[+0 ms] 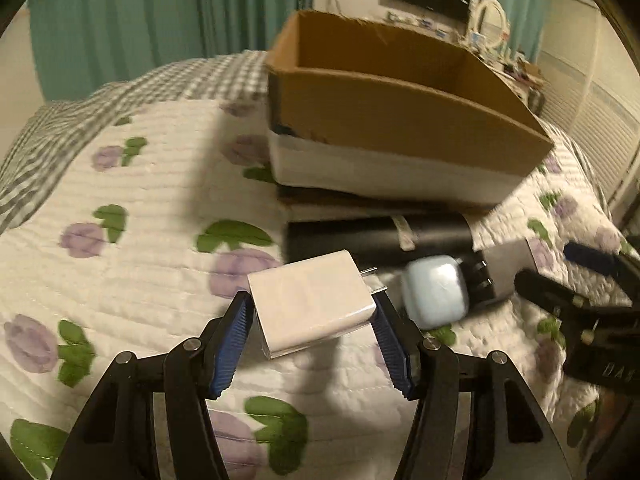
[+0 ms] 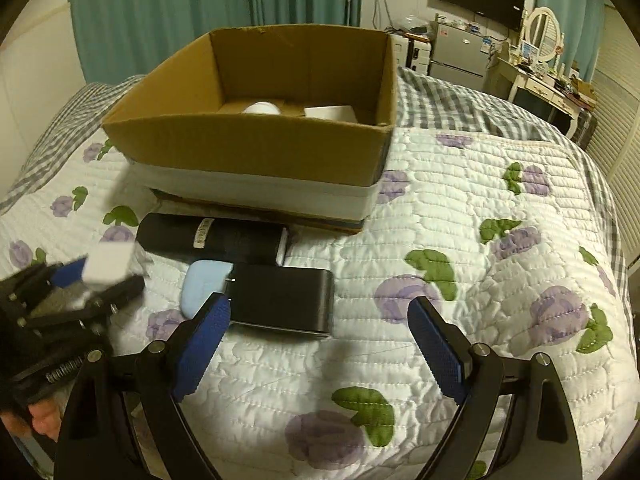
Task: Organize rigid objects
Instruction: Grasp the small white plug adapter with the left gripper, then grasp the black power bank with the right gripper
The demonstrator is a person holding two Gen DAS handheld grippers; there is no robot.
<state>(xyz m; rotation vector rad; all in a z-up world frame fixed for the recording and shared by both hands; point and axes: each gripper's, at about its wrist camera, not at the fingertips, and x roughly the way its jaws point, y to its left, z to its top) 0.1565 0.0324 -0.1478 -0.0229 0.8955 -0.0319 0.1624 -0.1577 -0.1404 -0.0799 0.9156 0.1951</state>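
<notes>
Home bedroom, quilted bed point(image 2: 460, 208) (dresser point(image 2: 536, 80) behind)

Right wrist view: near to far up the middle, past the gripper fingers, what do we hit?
Flowered quilt → black charger brick → black cylinder lying on its side → cardboard box → teal curtain.

I see open quilt point(image 2: 460, 208) to the right of the cardboard box point(image 2: 256, 148), free for my fingers. In front of the box, a black cylinder point(image 2: 212, 236), a pale blue case point(image 2: 202, 284) and a black block point(image 2: 280, 300) crowd together.
</notes>
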